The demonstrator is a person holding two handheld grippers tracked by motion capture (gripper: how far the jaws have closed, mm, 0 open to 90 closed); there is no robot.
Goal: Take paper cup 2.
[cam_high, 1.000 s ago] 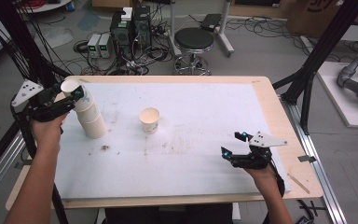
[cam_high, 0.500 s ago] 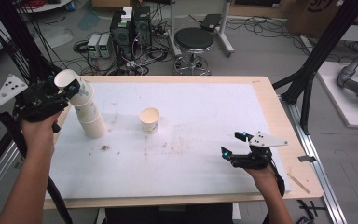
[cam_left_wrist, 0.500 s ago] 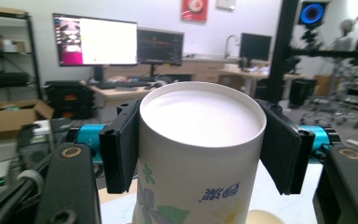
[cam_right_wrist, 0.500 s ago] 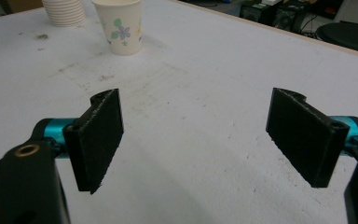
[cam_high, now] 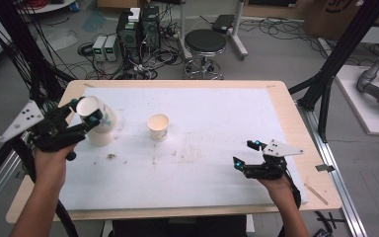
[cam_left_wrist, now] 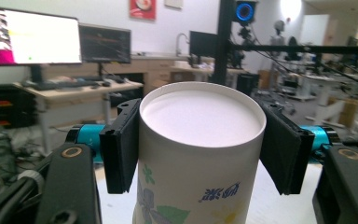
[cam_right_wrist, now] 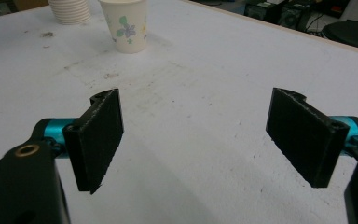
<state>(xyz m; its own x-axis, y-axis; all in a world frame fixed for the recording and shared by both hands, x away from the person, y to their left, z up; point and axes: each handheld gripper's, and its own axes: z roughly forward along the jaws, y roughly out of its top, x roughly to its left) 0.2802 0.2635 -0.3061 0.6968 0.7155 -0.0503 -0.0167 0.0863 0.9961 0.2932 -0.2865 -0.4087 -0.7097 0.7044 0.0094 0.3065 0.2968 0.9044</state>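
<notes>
Moved since the earlier frame: the left gripper (cam_high: 86,112), clamped on the top cup (cam_left_wrist: 200,154), has tipped the cup stack (cam_high: 101,129) toward the table's middle.
1. Table (cam_high: 276,106): white-topped, stained.
2. Cup stack: near the left edge, leaning, base on the table.
3. Right gripper (cam_high: 244,153): near the right front edge, jaws wide apart, nothing between them.
4. Single cup (cam_high: 158,126): upright, right of the stack, apart from it.
</notes>
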